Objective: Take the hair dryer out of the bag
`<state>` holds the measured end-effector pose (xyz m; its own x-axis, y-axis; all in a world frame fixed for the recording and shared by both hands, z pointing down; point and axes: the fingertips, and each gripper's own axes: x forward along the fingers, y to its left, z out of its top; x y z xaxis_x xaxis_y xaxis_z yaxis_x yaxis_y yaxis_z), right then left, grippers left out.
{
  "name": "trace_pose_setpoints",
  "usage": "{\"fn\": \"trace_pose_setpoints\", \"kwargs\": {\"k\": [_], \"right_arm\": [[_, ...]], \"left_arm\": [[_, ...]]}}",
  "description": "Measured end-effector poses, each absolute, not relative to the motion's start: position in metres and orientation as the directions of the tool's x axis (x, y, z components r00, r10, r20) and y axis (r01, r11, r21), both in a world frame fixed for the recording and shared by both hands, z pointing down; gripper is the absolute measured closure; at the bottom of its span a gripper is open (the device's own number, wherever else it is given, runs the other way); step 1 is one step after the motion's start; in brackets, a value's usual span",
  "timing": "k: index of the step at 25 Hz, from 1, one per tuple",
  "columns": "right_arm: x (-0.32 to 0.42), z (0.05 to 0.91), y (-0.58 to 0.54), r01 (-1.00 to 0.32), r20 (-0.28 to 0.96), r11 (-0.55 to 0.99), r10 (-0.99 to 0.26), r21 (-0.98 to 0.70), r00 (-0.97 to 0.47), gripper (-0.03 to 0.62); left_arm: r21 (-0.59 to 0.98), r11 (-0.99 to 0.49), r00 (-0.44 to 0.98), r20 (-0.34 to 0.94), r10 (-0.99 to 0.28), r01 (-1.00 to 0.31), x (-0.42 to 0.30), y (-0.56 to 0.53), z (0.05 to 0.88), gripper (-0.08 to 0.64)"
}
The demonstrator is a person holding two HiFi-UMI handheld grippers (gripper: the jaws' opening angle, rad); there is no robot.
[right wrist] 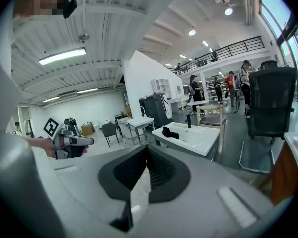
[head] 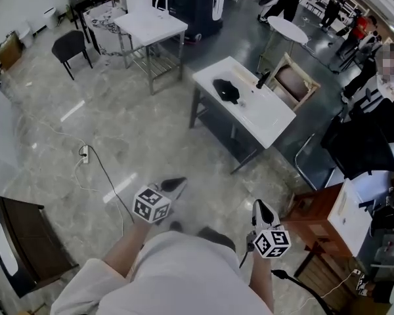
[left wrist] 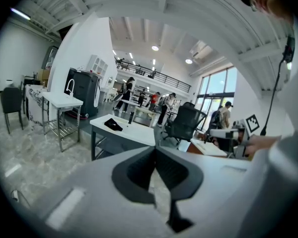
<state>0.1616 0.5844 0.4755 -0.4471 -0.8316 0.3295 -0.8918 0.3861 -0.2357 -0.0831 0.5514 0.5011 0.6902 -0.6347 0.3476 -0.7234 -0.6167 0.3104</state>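
A white table (head: pixel 266 113) stands on the gray marble floor (head: pixel 138 136). A black bag (head: pixel 226 90) lies crumpled near the table's middle. A slim dark object (head: pixel 262 79) stands upright near the far edge, apart from the bag. Well away, a power strip (head: pixel 84 153) lies on the floor with its cable (head: pixel 108 174).

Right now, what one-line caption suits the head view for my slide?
Left gripper and right gripper, both shut and empty, point toward a white table bearing a black bag.

White top (head: pixel 184 274), grey hand-held grippers (head: pixel 176 184) (head: pixel 260 207) (black-and-white marker cubes (head: pixel 151 204))
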Motion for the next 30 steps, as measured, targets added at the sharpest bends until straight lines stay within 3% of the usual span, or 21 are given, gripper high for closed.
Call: {"fn": "trace_pose_setpoints", "kwargs": {"k": [17, 30], "right_arm": [[0.146, 0.484, 0.583, -0.89, 0.339, 0.382, -0.826, -0.25, -0.45, 0.588], [0.17, 0.497, 0.482, -0.86, 0.332, 0.423, -0.798, -0.286, -0.503, 0.588]], "left_arm": [[0.337, -0.609, 0.696, 0.349, -0.627, -0.718, -0.093, 0.548, 0.512, 0.561], [0.313, -0.575, 0.654, 0.383, -0.652, -0.756, -0.066, 0.461, 0.513, 0.561]]}}
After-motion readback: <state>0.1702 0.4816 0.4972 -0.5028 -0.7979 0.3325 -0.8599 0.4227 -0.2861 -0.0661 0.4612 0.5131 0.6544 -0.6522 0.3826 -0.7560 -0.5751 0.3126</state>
